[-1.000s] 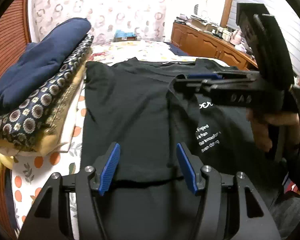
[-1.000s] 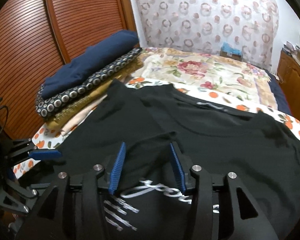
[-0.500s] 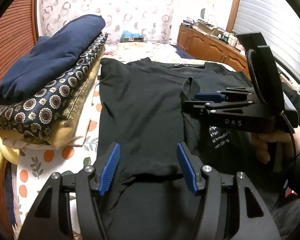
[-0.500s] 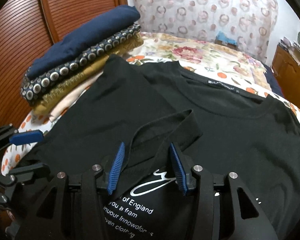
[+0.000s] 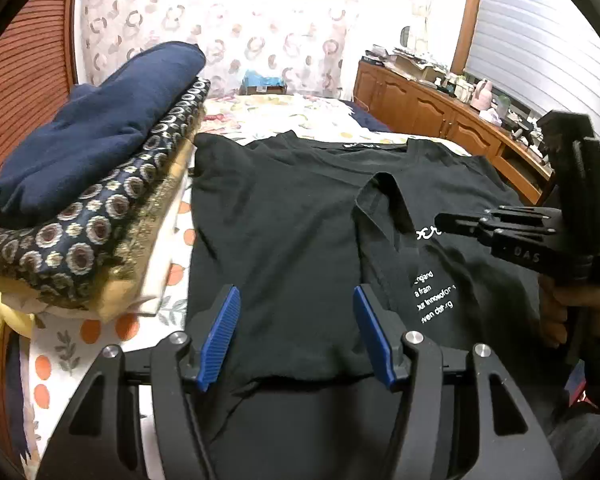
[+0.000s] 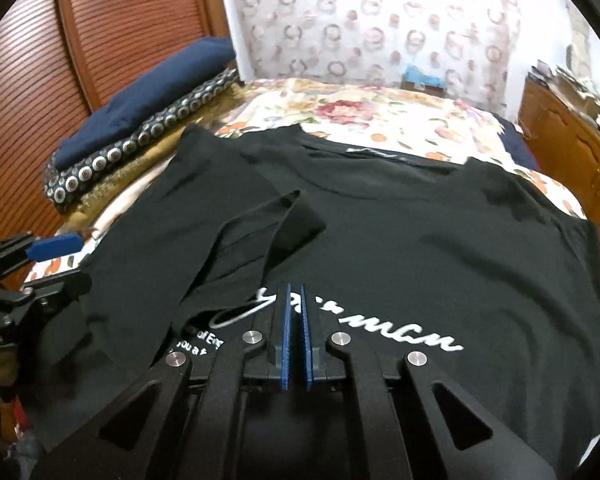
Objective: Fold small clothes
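Note:
A black T-shirt (image 5: pixel 284 224) with white lettering lies flat on the bed, its left side and sleeve (image 6: pixel 256 236) folded inward over the chest; it also fills the right wrist view (image 6: pixel 420 248). My left gripper (image 5: pixel 296 332) is open, low over the shirt's folded lower edge, holding nothing. My right gripper (image 6: pixel 295 336) is shut with nothing between its blue pads, hovering just above the lettering. It shows from the side in the left wrist view (image 5: pixel 500 228), held by a hand. The left gripper's fingers (image 6: pixel 56 246) show at the left edge of the right wrist view.
A stack of folded clothes (image 5: pixel 88 184), navy on top, sits left of the shirt on the floral bedsheet (image 6: pixel 380 116). A wooden wardrobe (image 6: pixel 60 52) stands at left and a wooden dresser (image 5: pixel 432 116) with clutter at right.
My right gripper let go of the folded sleeve, closed its jaws, and drew back to the right over the lettering. My left gripper stayed open and barely moved.

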### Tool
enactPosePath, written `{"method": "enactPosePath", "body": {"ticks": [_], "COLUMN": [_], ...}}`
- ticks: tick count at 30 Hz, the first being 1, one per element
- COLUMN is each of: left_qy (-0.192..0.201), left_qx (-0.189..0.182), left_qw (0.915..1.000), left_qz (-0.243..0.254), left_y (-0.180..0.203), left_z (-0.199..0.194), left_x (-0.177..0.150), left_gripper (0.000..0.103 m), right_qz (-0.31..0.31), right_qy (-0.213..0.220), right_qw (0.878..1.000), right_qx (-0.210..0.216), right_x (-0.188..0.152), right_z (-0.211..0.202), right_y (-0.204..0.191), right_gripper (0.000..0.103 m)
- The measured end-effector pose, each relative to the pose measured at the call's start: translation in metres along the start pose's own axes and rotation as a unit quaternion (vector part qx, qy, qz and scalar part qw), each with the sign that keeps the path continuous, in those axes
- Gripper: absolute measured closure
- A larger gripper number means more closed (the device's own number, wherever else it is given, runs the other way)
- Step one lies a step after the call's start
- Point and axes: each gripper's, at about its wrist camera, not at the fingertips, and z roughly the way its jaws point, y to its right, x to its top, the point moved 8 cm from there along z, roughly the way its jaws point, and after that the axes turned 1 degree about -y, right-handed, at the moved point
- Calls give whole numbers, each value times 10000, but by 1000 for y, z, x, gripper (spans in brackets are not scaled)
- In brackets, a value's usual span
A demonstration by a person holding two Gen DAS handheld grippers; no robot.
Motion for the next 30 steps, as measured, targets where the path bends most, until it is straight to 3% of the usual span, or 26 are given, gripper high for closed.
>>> {"method": "enactPosePath", "body": {"ticks": [3,6,11,12,14,16,18,21,23,24,25,30], "left_qy": [-7,-8,-4,-5,-13,-22,-37,-57,-115,-126,-135,-329], "left_qx": [-41,18,68,71,78,80,80,49,45,39,29,33], "left_qw": [10000,10000,10000,10000,9999,9999,10000,10000,9999,9998,9997,9988], "left_qz": [60,30,-49,-56,-67,-57,-35,34,116,156,199,369], "left_y": [6,5,0,-1,-2,-2,-1,2,7,10,13,25], "left_z": [5,6,5,4,5,6,7,11,17,18,20,37], "left_x": [2,3,1,0,-1,0,1,4,8,9,10,16], "left_gripper": [45,45,45,45,45,45,45,45,45,45,45,45], "right_qz": [88,176,34,14,-34,-14,17,156,212,213,219,516], "right_qy": [65,33,-65,-117,-222,-142,63,-1,-51,-70,-50,278], "right_qw": [9999,9996,9994,9992,9985,9979,9991,9998,9996,9995,9993,9966], "right_qx": [84,206,353,387,498,625,415,115,-151,-213,-296,-582], "right_x": [5,8,13,13,11,10,9,-4,-11,-13,-15,-21], "right_z": [0,6,24,30,38,32,14,-5,-13,-16,-21,-55], "right_y": [-1,-4,-21,-23,-26,-25,-15,4,20,26,33,80], "right_gripper": [98,86,85,86,99,103,103,103,99,87,84,82]}}
